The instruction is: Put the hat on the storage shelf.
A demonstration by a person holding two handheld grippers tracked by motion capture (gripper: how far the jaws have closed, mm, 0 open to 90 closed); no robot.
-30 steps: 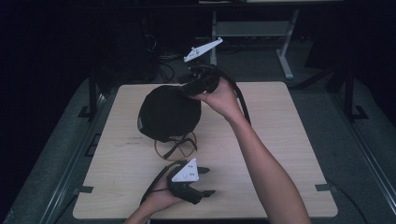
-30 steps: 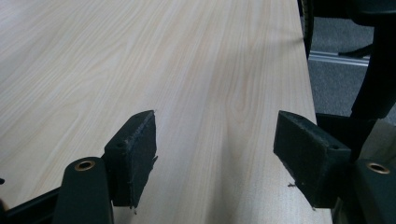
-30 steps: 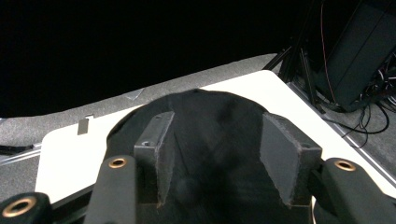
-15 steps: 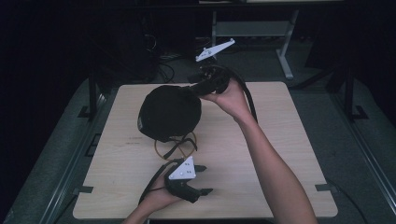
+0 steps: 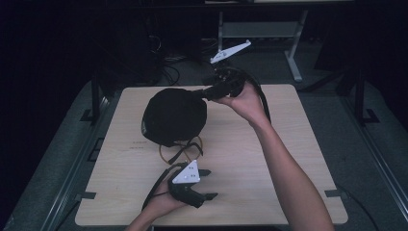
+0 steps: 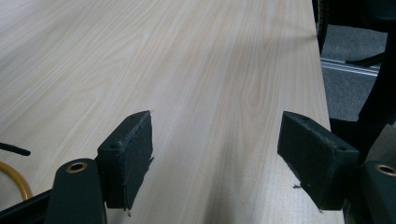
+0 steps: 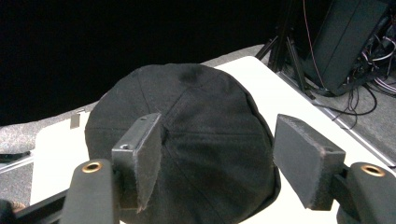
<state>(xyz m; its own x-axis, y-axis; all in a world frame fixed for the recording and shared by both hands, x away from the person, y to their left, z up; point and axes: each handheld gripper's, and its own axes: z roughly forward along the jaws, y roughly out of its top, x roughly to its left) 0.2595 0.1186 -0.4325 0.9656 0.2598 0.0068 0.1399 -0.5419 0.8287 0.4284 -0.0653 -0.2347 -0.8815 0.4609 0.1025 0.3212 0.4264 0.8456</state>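
Black cap (image 5: 173,115) lies centre-frame on tabletop (image 5: 288,159) | right tongs (image 5: 208,92) just opened, spread, cap released | left tongs (image 5: 208,184) spread, empty | regrasp left.

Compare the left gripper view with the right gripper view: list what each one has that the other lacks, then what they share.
Left gripper view: the left claw open over bare wood grain, a curved yellow cord at the picture's left edge, and the tabletop's far edge with grey floor beyond.

Right gripper view: the right claw, whose jaws have just been opening, apart in front of the round black fabric cap, with cables and stands behind.

Shared: the pale wooden tabletop and two black padded jaws standing apart.
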